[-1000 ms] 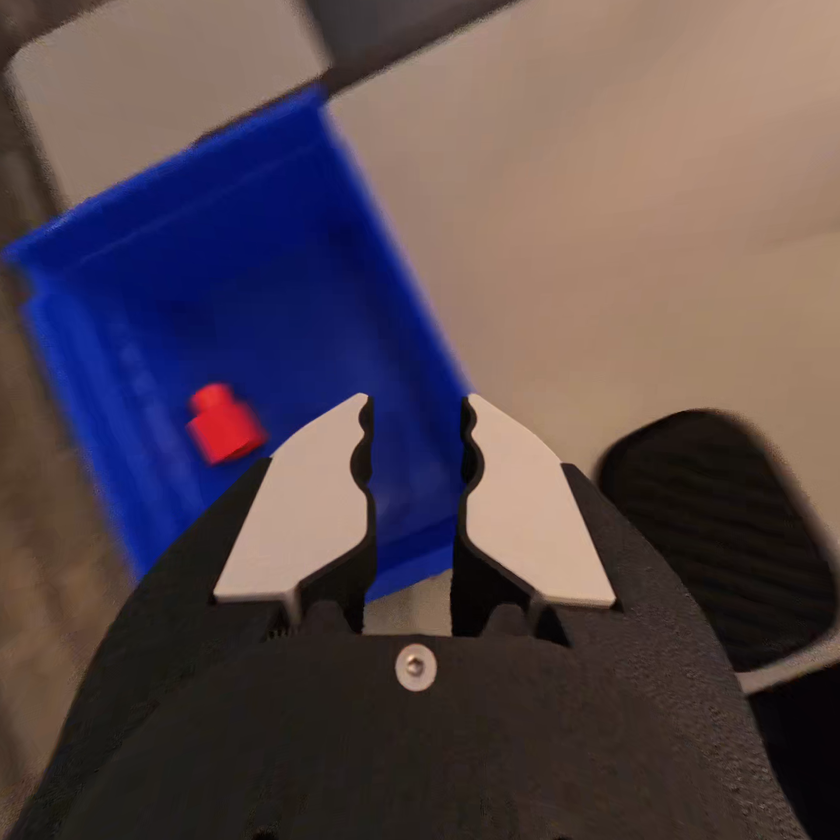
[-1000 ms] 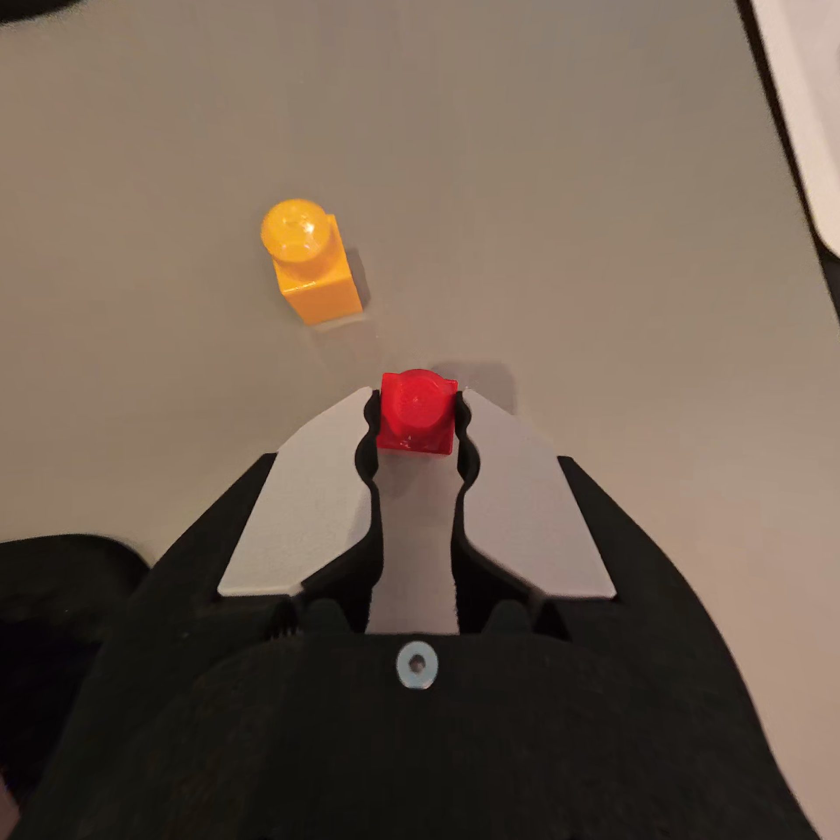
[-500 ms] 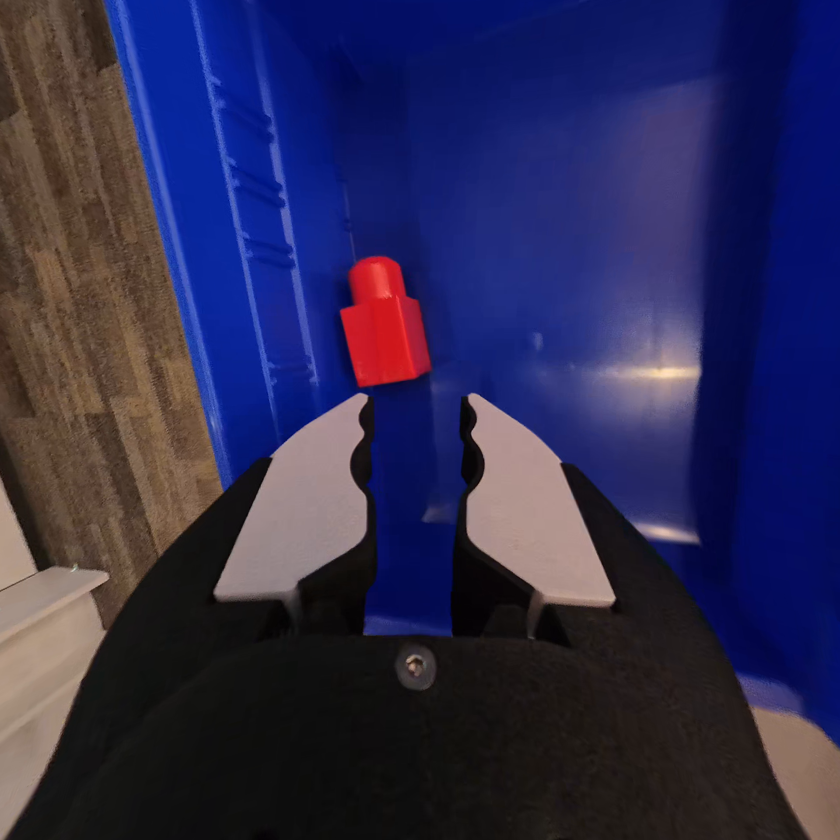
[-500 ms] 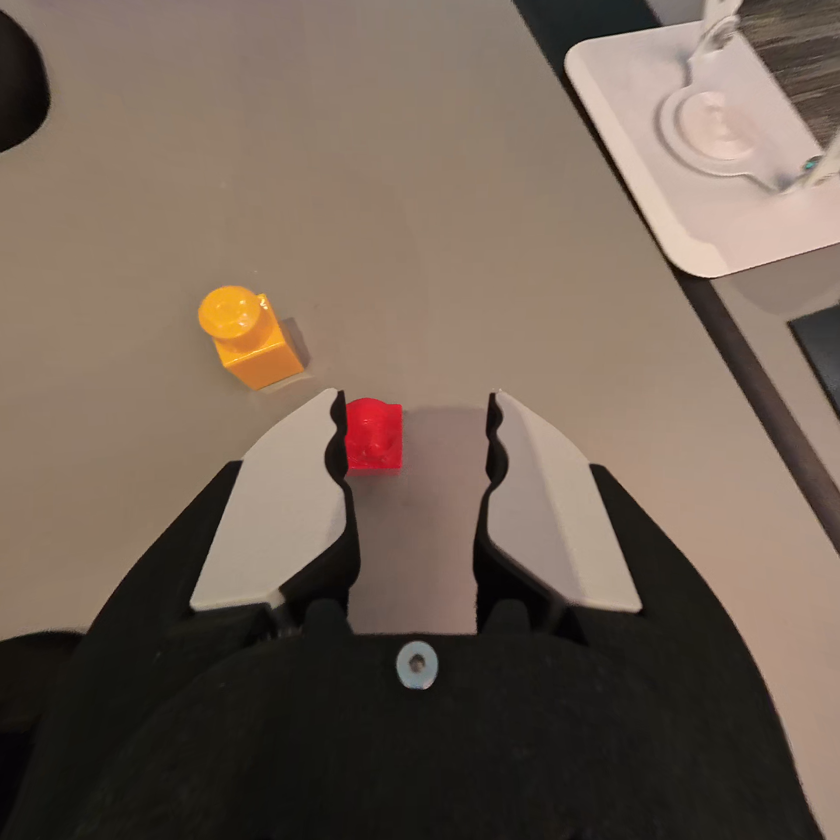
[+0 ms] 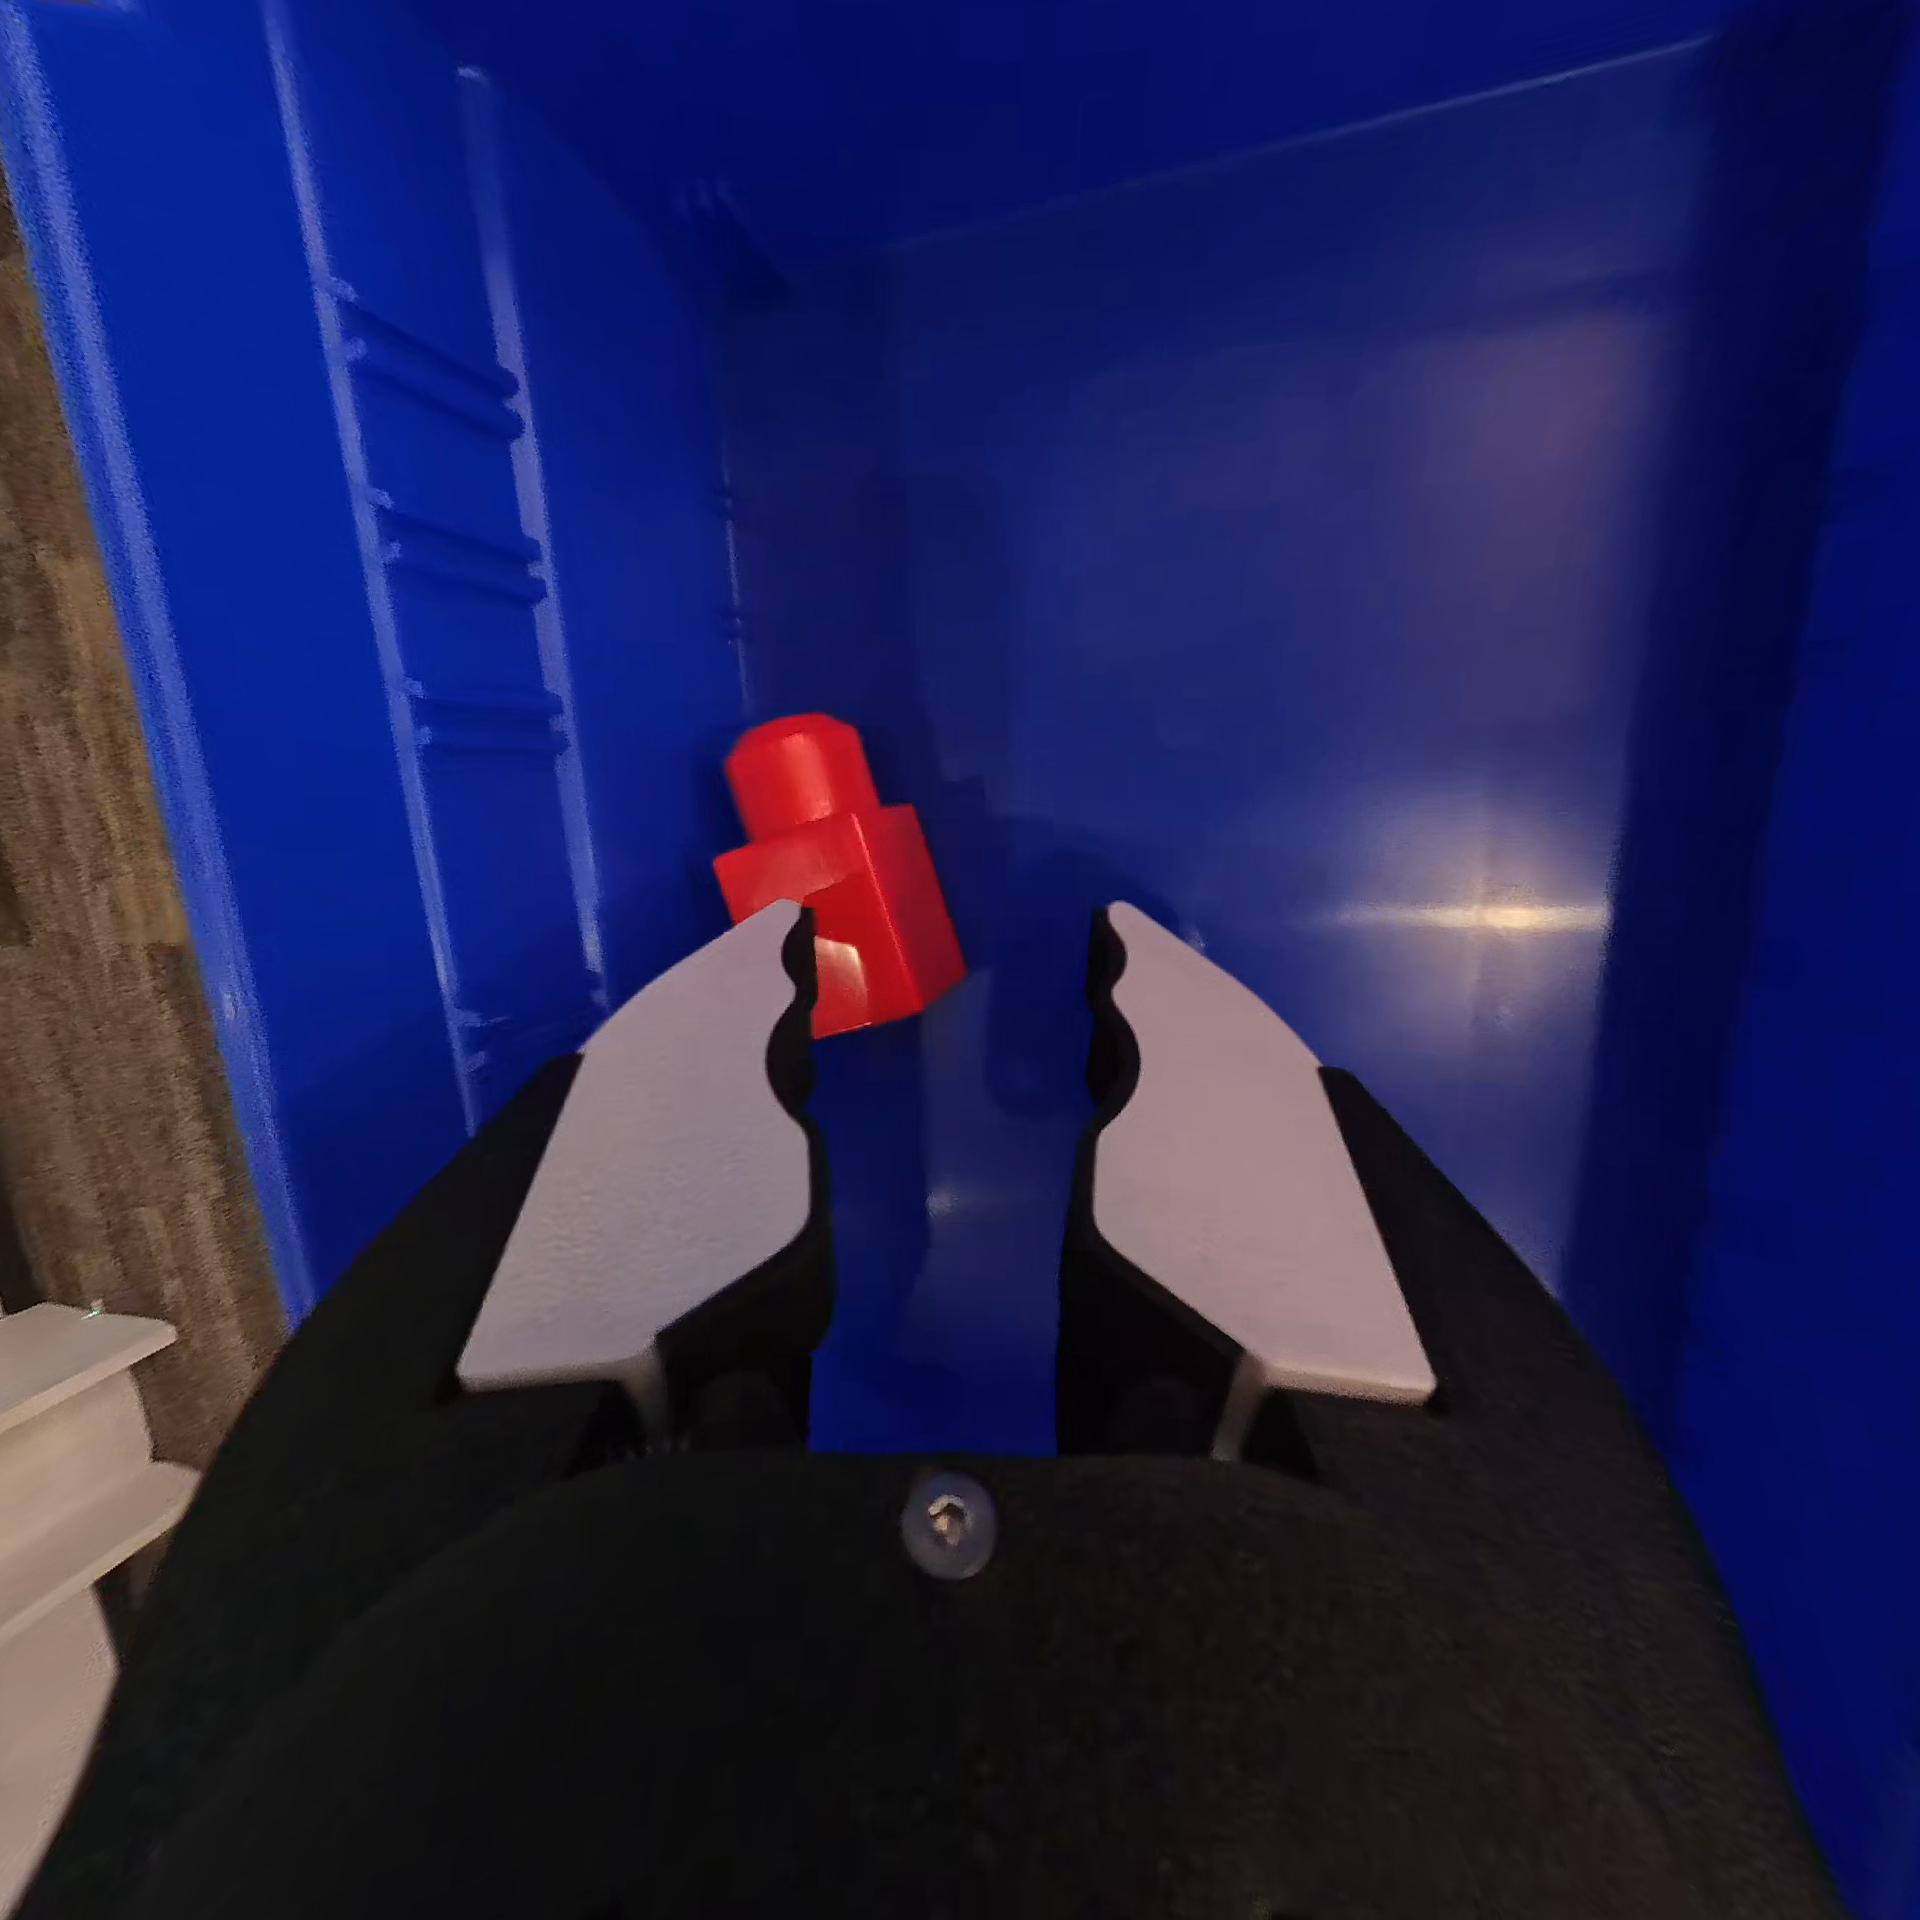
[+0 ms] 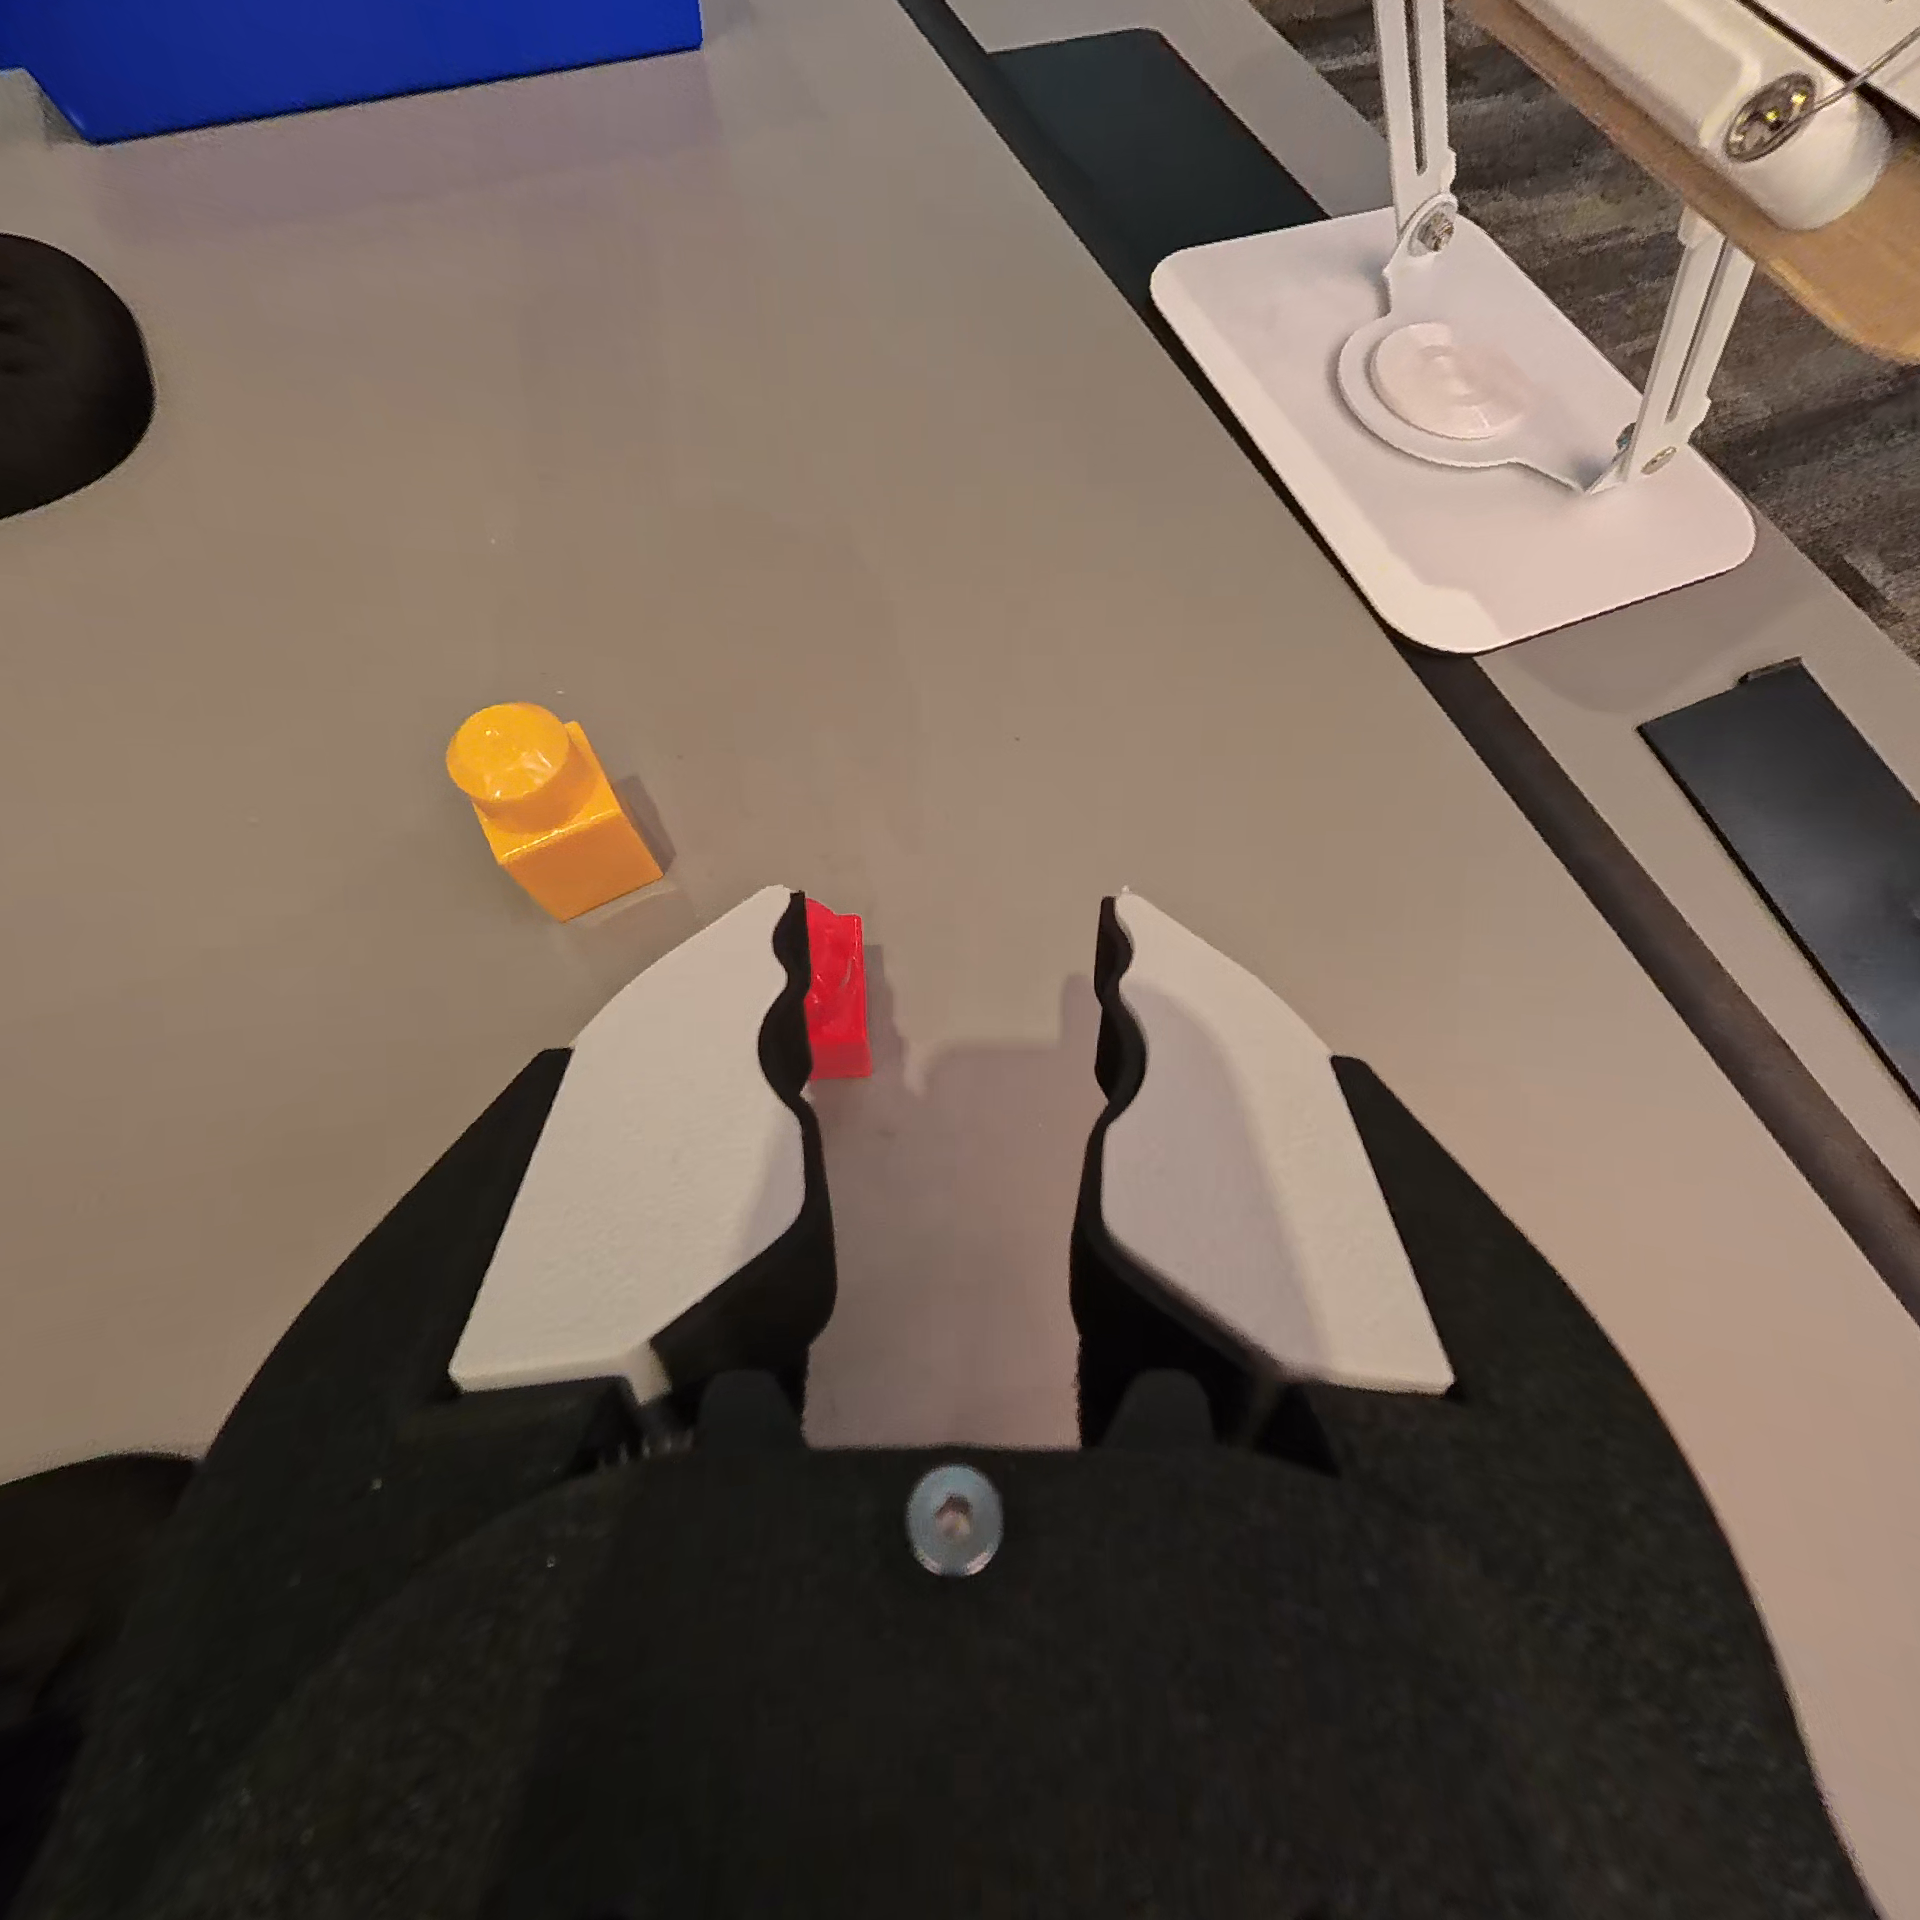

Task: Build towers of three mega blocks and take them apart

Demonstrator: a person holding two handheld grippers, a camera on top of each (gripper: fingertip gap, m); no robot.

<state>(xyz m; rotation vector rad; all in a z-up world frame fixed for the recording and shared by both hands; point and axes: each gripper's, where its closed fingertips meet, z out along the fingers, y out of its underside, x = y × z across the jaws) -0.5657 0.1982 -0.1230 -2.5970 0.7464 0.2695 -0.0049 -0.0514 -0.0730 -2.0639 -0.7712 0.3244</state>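
Left hand-held gripper (image 5: pixel 945 914) open, reaching down into blue bin (image 5: pixel 1299 623); nothing gripped. Single red block (image 5: pixel 842 894) on bin floor, tipped on its side against left wall, stud pointing away, partly behind left fingertip (image 5: pixel 769 935). Nothing else visible in bin. Right hand-held gripper (image 6: pixel 945 914) also open over grey tabletop (image 6: pixel 831 468), empty. Second red block (image 6: pixel 836 987) on tabletop just inside left finger, contact unclear. Yellow block (image 6: pixel 551 821) upright, near but apart. Blocks likely light, hollow hard plastic, glossy, so somewhat slippery; stiff, not fragile. Best hold: flat opposite sides of square body, not round stud. Bin block probably needs centring between fingers first.
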